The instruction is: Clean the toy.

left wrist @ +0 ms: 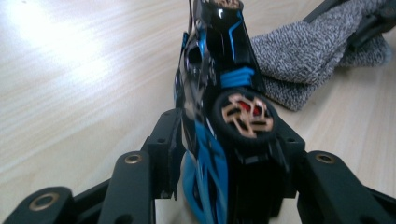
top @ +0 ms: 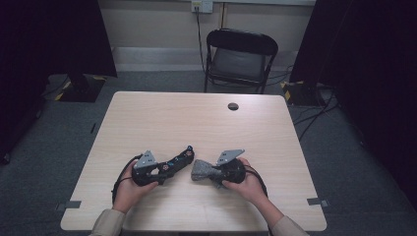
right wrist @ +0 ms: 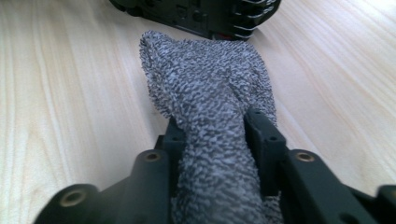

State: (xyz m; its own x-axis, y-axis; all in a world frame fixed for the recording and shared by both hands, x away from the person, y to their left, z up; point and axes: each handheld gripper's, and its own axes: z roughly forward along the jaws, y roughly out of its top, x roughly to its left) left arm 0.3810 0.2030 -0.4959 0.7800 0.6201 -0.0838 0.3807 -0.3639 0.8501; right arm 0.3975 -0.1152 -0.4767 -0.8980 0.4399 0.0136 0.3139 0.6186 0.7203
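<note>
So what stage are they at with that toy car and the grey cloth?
Both pick-ups look done: the left gripper is shut on a black and blue toy car, and the right gripper is shut on a grey knitted cloth. They are held close together above the pale wooden table. Whatever follows, perhaps wiping, hasn't visibly begun.

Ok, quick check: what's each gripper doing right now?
Left gripper: shut on the toy car.
Right gripper: shut on the grey cloth.
</note>
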